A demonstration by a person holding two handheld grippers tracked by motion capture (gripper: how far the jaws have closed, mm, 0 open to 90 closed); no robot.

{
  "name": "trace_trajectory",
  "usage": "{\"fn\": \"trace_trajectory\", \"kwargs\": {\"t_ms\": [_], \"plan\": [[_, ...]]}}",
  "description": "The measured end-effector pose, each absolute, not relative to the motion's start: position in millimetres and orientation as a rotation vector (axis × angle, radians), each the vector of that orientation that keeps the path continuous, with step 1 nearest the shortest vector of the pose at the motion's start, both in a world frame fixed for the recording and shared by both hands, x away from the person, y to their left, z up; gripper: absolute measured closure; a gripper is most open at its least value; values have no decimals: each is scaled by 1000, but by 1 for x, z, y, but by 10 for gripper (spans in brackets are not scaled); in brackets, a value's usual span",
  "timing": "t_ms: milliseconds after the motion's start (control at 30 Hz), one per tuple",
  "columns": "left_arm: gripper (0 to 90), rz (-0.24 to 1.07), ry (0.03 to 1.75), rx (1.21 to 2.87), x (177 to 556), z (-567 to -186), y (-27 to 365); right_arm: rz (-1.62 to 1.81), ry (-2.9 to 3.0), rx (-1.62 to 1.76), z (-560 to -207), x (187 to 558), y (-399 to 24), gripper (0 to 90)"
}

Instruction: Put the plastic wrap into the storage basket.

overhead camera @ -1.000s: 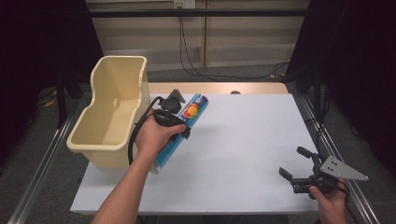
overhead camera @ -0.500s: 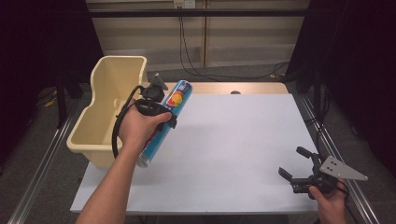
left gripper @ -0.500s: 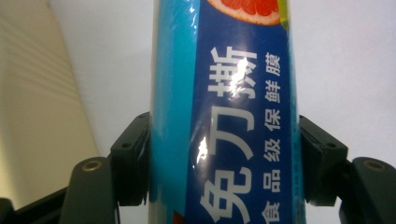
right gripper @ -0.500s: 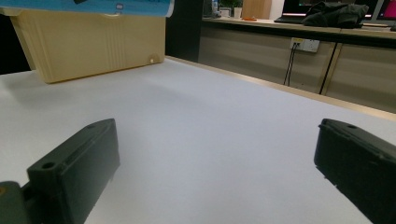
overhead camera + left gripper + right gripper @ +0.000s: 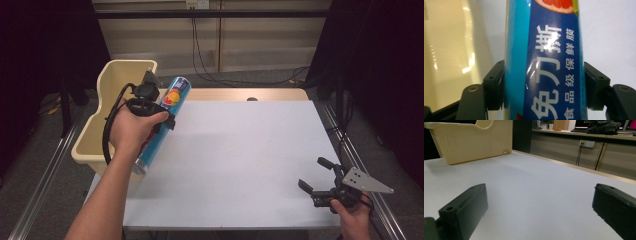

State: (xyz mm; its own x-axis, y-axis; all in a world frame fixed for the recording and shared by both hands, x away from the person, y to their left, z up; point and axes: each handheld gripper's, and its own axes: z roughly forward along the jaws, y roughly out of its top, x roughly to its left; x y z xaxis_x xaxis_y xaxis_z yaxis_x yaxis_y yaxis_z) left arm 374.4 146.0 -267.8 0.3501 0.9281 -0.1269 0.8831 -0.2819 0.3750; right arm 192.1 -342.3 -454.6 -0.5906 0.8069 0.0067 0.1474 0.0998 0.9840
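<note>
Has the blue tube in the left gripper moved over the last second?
Yes. The blue tube, clamped in the left gripper, has shifted left toward the cream bin, now overlapping its right wall rather than the white table.

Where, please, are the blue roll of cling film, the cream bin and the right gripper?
blue roll (image 5: 170,102), high view, on its printed upper part.
cream bin (image 5: 114,71), high view, on its far rim.
right gripper (image 5: 319,174), high view, midway between its open jaws.

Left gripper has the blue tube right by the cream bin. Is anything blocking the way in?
Nothing visible does. The left gripper holds the blue tube beside the cream bin; only the bin's own near wall lies between, and what shows of its inside looks bare.
</note>
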Motion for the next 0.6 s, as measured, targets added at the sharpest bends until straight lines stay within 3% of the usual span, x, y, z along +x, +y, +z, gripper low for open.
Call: {"fn": "trace_trajectory", "kwargs": {"t_ms": [600], "plan": [[323, 212, 1659, 2145, 367, -252, 186, 1524, 1827, 935, -455, 192, -342, 0]]}}
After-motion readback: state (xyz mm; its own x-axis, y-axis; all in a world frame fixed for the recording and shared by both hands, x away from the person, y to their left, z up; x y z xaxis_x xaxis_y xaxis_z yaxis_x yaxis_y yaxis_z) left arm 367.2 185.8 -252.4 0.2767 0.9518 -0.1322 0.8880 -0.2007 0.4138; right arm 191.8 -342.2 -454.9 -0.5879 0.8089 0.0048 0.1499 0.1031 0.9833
